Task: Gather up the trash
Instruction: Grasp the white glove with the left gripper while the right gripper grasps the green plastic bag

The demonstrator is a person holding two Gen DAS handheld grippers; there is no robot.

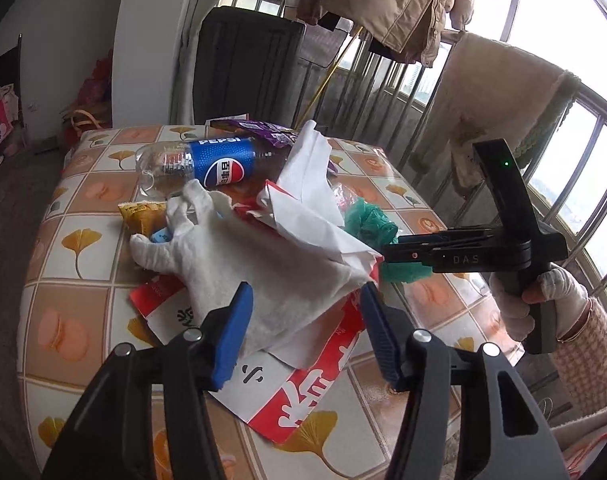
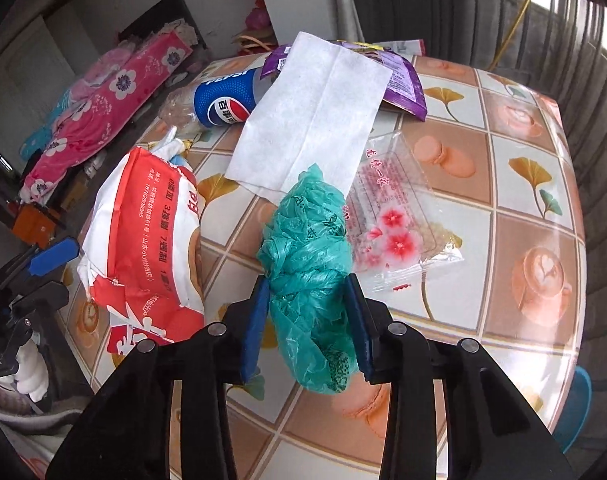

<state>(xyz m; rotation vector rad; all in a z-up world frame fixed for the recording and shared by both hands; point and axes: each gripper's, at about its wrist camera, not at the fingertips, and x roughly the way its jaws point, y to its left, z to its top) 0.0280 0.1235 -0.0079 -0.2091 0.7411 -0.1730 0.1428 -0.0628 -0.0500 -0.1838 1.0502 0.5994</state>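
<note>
the counter (image 2: pixel 515 184) is wearing a tiled cloth printed with ginkgo leaves and coffee cups, and trash is lying all over it. the right claw (image 2: pixel 309 326) is pointing steeply down and its blue pads are pressing both sides of a crumpled green plastic bag (image 2: pixel 307 240), so it is clamped on that bag; the bag is sitting on the counter near the middle, between a red and white paper bag (image 2: pixel 147 236) on its left and a clear flowered wrapper (image 2: pixel 399 220) on its right. a white tissue sheet (image 2: pixel 315 116) is lying flat just behind the green bag, partly covering a purple snack packet (image 2: pixel 403 80). a pepsi bottle (image 2: pixel 227 100) is lying on its side at the far left edge.

the left claw (image 1: pixel 307 320) is hovering over the red and white paper bag with its jaws standing apart; a white glove (image 1: pixel 231 248) and the paper edge are lying between the pads, but i cannot tell if the pads are touching them. a small yellow packet (image 1: pixel 141 216) is lying just beside the glove fingers. a person's gloved hand (image 1: pixel 543 296) is gripping the right tool's handle at the right of the left wrist view.
</note>
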